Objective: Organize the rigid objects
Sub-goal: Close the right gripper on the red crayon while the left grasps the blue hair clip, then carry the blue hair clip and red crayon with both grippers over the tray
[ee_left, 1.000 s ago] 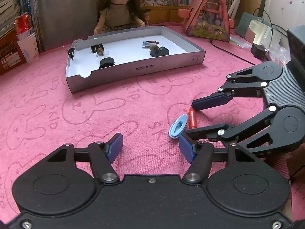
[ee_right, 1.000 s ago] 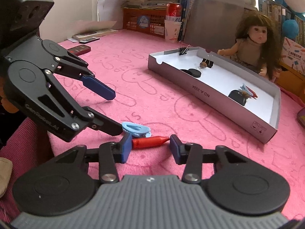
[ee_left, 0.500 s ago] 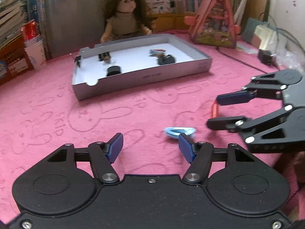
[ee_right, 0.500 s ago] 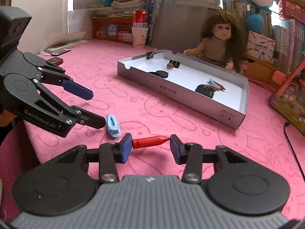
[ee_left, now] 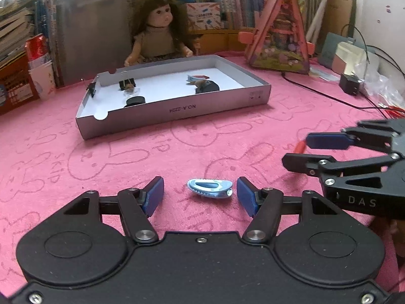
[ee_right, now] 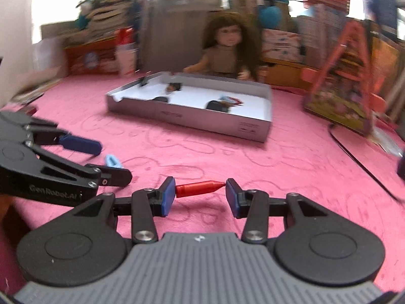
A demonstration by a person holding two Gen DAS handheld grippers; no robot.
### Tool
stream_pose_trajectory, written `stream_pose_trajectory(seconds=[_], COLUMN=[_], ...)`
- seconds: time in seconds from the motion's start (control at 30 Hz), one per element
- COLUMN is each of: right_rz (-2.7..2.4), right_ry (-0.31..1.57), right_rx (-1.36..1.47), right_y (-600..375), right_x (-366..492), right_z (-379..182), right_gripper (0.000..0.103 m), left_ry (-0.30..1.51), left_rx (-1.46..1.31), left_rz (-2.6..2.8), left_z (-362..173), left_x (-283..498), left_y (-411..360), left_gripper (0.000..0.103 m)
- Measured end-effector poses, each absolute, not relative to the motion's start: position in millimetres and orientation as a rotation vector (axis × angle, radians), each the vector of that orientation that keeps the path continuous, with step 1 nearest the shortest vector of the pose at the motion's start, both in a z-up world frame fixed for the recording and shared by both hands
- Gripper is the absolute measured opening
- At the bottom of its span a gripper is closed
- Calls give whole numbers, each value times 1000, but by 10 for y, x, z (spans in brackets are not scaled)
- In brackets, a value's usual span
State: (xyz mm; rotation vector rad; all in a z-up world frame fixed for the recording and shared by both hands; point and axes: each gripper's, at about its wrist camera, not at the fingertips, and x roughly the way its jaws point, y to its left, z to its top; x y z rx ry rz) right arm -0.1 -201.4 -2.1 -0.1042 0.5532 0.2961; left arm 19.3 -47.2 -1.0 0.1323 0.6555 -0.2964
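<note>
A light-blue clip (ee_left: pixel 210 188) lies on the pink cloth between the fingers of my left gripper (ee_left: pixel 200 193). The jaws are closing, and there is still a small gap on each side of the clip. My right gripper (ee_right: pixel 200 195) is shut on a short red stick with a pointed tip (ee_right: pixel 200 188), held end to end just above the cloth. In the left wrist view the right gripper (ee_left: pixel 308 152) hangs at the right. The grey tray with a white floor (ee_left: pixel 177 109) sits further back and holds several small items.
A doll (ee_left: pixel 157 33) sits behind the tray. A pink triangular toy house (ee_left: pixel 278 38) stands at the back right, with a black cable (ee_left: pixel 316 91) running past it. A red can and paper cup (ee_left: pixel 40 71) are at the left. Books line the back.
The right gripper carried the red stick away from the blue clip and rolled level. The left gripper moved over, so the clip now lies between its jaws, which have narrowed slightly.
</note>
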Motion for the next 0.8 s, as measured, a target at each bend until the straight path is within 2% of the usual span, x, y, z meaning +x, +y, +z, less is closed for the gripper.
stream_pose_trajectory(seconds=[0.03, 0.23, 0.5, 0.6, 0.67, 0.8], right_rz=[265, 164, 145, 144, 139, 131], right_ry=[542, 498, 501, 507, 506, 505], right_rx=[-89, -9, 13, 21, 20, 21], right_y=[-2005, -1924, -1841, -1849, -1851, -1839], right_x=[-22, -113, -105, -105, -111, -120], right_z=[-37, -119, -170, -173, -171, -178], right_gripper=[50, 50, 50, 50, 50, 50], left_ry=[643, 603, 593, 580, 580, 581], left_rx=[139, 147, 146, 151, 165, 152], left_rz=[-288, -260, -266, -259, -265, -268], left_z=[-24, -68, -67, -54, -63, -98], left_x=[176, 93, 93, 125, 149, 143], left_y=[-484, -511, -495, -473, -468, -462], left_gripper=[52, 38, 36, 44, 44, 38])
